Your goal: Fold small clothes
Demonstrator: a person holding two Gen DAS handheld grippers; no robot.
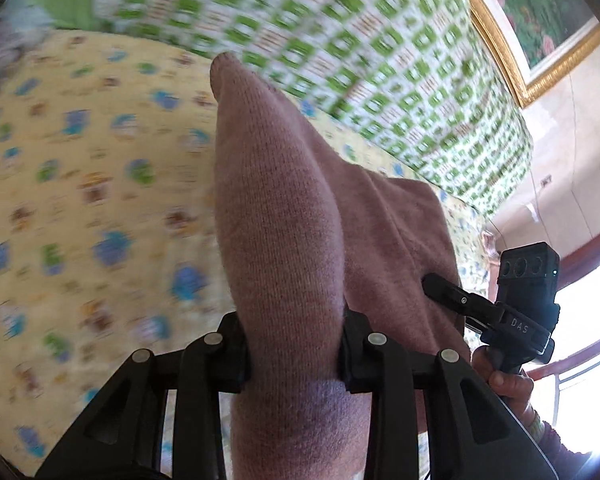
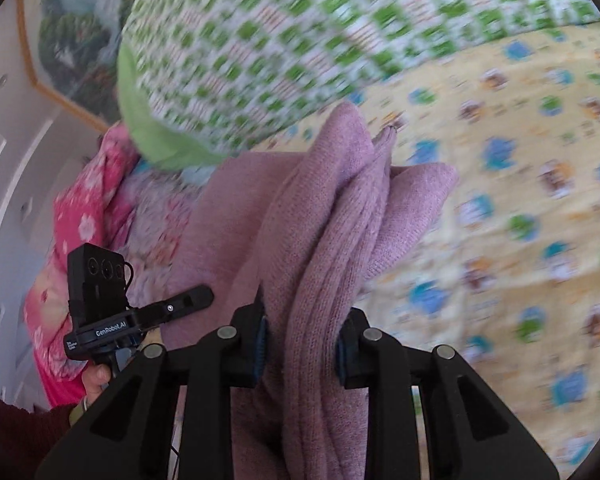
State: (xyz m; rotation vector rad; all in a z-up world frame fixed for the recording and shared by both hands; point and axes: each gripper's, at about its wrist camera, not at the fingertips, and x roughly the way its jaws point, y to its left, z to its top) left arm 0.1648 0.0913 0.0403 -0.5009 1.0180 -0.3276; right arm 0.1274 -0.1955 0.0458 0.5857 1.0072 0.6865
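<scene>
The left gripper (image 1: 296,354) has its jaws clamped on a thick fold of a mauve knitted garment (image 1: 284,216), which bulges up between the two black fingers and rises away from the camera to a rounded tip. The same garment spreads to the right of that fold as a flatter sheet. In the left wrist view the right gripper (image 1: 440,284) shows at the right edge, one black finger lying against the far side of the garment, with a hand (image 1: 508,384) wrapped around its handle below.

The right gripper (image 2: 300,350) also has its jaws closed on the knitted garment (image 2: 332,216), here gathered into several ribbed layers that stand up between the blue-padded fingers. In the right wrist view the left gripper (image 2: 188,300) appears at the lower left, its finger against the garment, held by a hand (image 2: 96,376) with a dark red sleeve (image 2: 16,432) behind it.

The garment hangs between the two grippers above a bed covered by a yellow sheet (image 1: 80,184) printed with small blue and green figures. Behind it lies a rolled quilt (image 1: 340,40) in a green and white check. A pink flowered blanket (image 2: 84,216) sits at the left in the right wrist view, and a gold-framed picture (image 1: 540,20) hangs on the wall. The background is blurred
</scene>
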